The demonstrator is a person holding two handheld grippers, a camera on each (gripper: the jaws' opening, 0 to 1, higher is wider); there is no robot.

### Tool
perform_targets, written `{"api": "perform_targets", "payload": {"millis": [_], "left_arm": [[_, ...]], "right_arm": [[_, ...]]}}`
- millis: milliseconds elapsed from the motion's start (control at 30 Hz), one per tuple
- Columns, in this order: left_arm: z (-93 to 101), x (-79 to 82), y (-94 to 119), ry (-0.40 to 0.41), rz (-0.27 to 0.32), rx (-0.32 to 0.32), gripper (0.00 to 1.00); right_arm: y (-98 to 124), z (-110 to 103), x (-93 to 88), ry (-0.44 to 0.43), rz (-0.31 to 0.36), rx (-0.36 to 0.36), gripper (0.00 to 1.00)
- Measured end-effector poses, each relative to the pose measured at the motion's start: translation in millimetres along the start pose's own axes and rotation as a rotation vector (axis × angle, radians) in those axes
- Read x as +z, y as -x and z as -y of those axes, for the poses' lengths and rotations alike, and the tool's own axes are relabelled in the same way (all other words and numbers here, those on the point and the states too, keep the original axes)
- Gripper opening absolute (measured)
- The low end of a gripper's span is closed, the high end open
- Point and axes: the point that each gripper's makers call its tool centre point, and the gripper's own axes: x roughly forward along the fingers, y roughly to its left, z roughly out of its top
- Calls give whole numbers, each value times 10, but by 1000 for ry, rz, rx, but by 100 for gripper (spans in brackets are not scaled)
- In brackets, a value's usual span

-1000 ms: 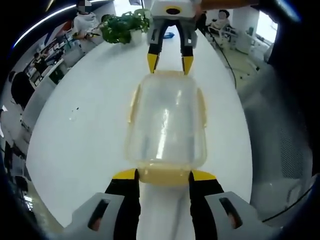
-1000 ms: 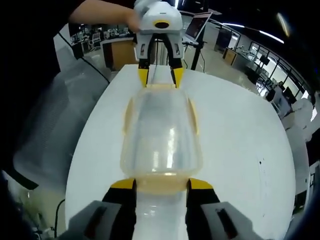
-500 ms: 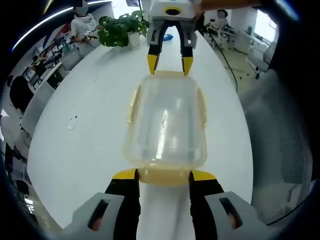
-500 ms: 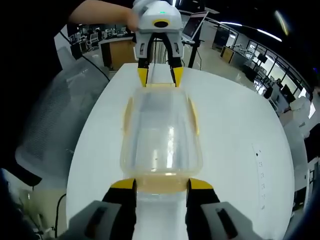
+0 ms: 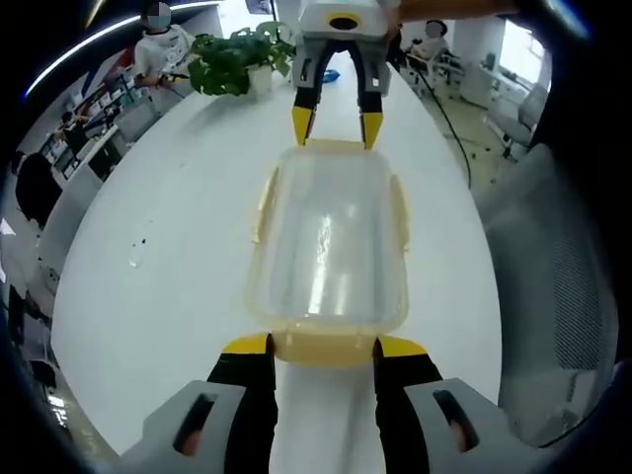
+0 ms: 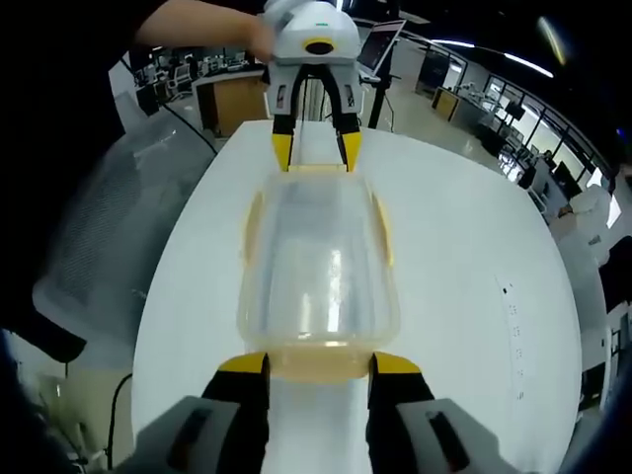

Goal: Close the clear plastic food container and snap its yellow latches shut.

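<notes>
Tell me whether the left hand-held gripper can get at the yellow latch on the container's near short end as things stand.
Probably yes. The left hand-held gripper already has that latch between its open jaws, with nothing in between. The right hand-held gripper stands at the container's far end, out of the way.

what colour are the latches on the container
Yellow; the latches along the clear container show best in the left gripper view.

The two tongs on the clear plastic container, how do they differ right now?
The left tongs sit at one short end of the clear plastic food container with yellow latches; the right tongs sit at the opposite end. Beyond the right tongs stands a green potted plant; beyond the left tongs, a desk. Both straddle an end latch, jaws apart.
</notes>
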Motion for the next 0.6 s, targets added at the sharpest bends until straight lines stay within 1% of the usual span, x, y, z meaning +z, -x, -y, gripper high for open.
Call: {"api": "perform_targets", "payload": {"millis": [167,267,433,600], "left_arm": [[0,42,-19,8,10,-1,35],[5,53,-22,6,9,-9,35],[23,21,-57,8,-4,-21,35],[9,11,-60,14,2,-36,35]], "right_arm": [[44,21,-26,2,-5,-4,35],[31,12,-43,0,-7,-3,35],[-26,-15,-69,-11,-10,7,35],[-22,-38,-65,-27,5,11,35]]}}
